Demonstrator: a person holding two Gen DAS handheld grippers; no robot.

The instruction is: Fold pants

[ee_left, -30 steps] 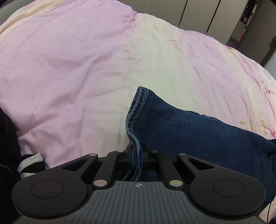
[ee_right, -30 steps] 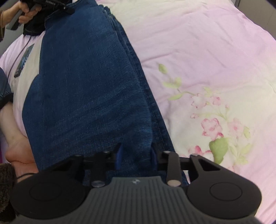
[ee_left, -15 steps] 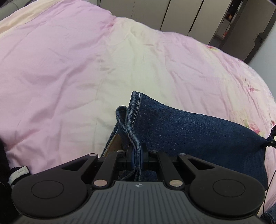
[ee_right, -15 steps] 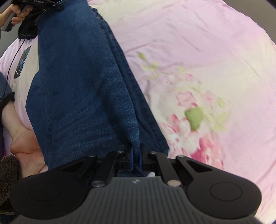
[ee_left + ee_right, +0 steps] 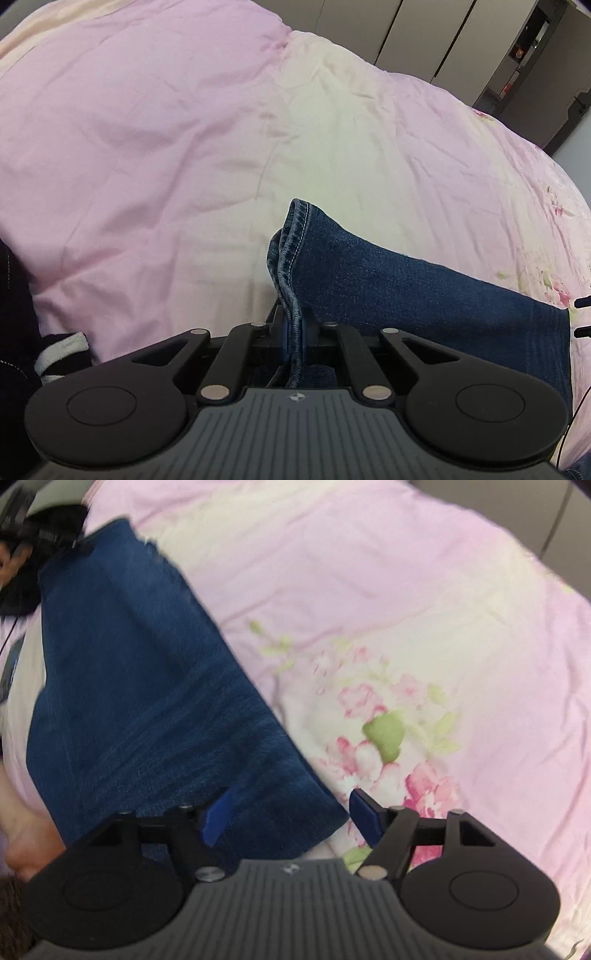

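Dark blue jeans (image 5: 406, 291) lie folded lengthwise on a pink and cream quilt (image 5: 184, 129). My left gripper (image 5: 293, 332) is shut on the stitched hem end of the jeans and holds it just above the quilt. In the right wrist view the jeans (image 5: 147, 709) stretch away to the upper left, where the left gripper (image 5: 40, 535) holds their far end. My right gripper (image 5: 288, 816) is open, its blue fingers (image 5: 218, 816) standing on either side of the near corner of the jeans without gripping it.
The quilt has a pink flower print (image 5: 388, 746) just right of the jeans. A dark garment with a white cuff (image 5: 55, 350) lies at the left edge. Grey wardrobe doors (image 5: 424, 40) stand beyond the bed. A hand (image 5: 26, 849) shows at lower left.
My right gripper, shut on the jeans' near edge half a second ago, has opened and let it go. The left gripper still holds the hem and has shifted slightly.
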